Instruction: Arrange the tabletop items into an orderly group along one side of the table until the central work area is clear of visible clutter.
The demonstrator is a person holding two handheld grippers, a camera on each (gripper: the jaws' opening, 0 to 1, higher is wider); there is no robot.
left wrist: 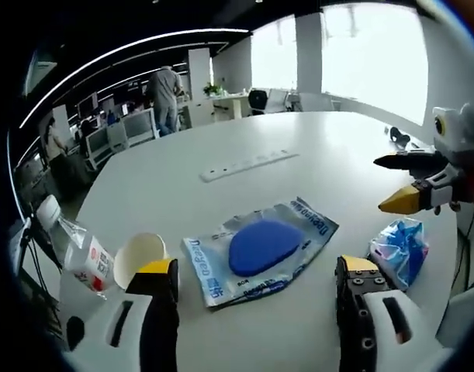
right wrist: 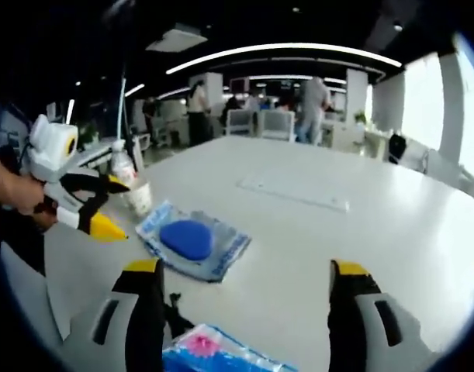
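A clear packet holding a blue pad (left wrist: pixel 260 248) (right wrist: pixel 192 240) lies flat on the white table. My left gripper (left wrist: pixel 256 267) (right wrist: pixel 116 207) hovers over its near edge, open, nothing between the jaws. A white paper cup (left wrist: pixel 140 256) (right wrist: pixel 140 198) lies just left of the left jaw, beside a plastic bottle (left wrist: pixel 77 252) (right wrist: pixel 122 164). A crumpled blue-and-pink packet (left wrist: pixel 399 248) (right wrist: pixel 213 353) sits right of the pad packet, just under my right gripper (right wrist: pixel 246 269) (left wrist: pixel 393 183), which is open and holds nothing.
A long flat socket strip (left wrist: pixel 248 165) (right wrist: pixel 295 194) is set into the table (left wrist: pixel 337 139) beyond the items. A small dark object (left wrist: pixel 399 138) lies at the far right edge. People, desks and chairs stand behind the table. A hand (right wrist: pixel 12 190) holds the left gripper.
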